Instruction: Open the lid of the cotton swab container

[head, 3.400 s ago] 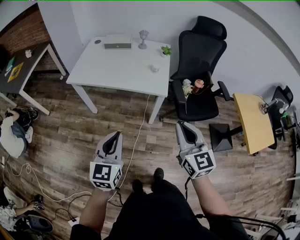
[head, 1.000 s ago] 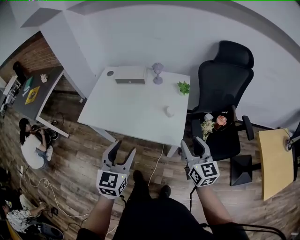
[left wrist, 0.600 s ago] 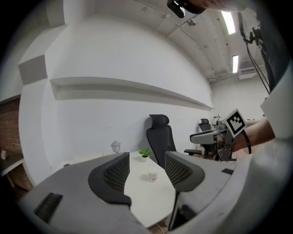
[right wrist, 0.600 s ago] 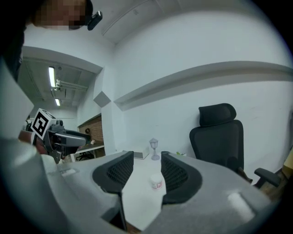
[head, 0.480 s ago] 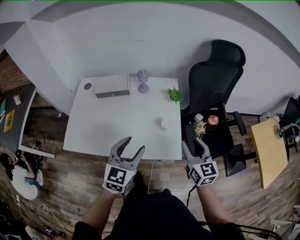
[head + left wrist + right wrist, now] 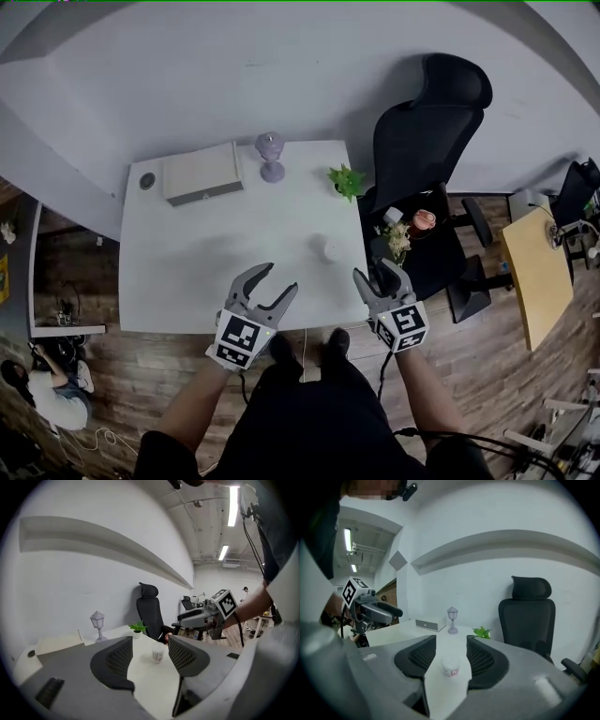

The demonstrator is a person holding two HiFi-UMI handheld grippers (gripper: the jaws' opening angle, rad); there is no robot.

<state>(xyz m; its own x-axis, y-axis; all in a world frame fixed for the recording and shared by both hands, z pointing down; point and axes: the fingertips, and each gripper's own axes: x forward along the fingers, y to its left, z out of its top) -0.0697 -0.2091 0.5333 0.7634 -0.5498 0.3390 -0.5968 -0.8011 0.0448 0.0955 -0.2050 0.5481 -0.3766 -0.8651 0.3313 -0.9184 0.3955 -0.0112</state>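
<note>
**Entry: approach stage. Cotton swab container not yet reached, lid shut as far as can be seen.**

Cotton swab container (image 6: pixel 328 248): small white round tub, upright on the right part of the white table (image 6: pixel 216 253), standing alone, nearer than the potted plant (image 6: pixel 346 180). Left gripper (image 6: pixel 278 277): over the table's near edge, jaws wide apart, nothing between the pads; the tub shows in line beyond them, well apart. Right gripper (image 6: pixel 377 270): by the near right corner, jaws moderately apart, likewise empty, and sighted straight at the tub. Judged step: reaching in, before any contact. Next move likely calls for both grippers to go farther over the table, one closing on the tub's body to steady it, the other taking the lid. How the lid fastens is too small to tell.
</note>
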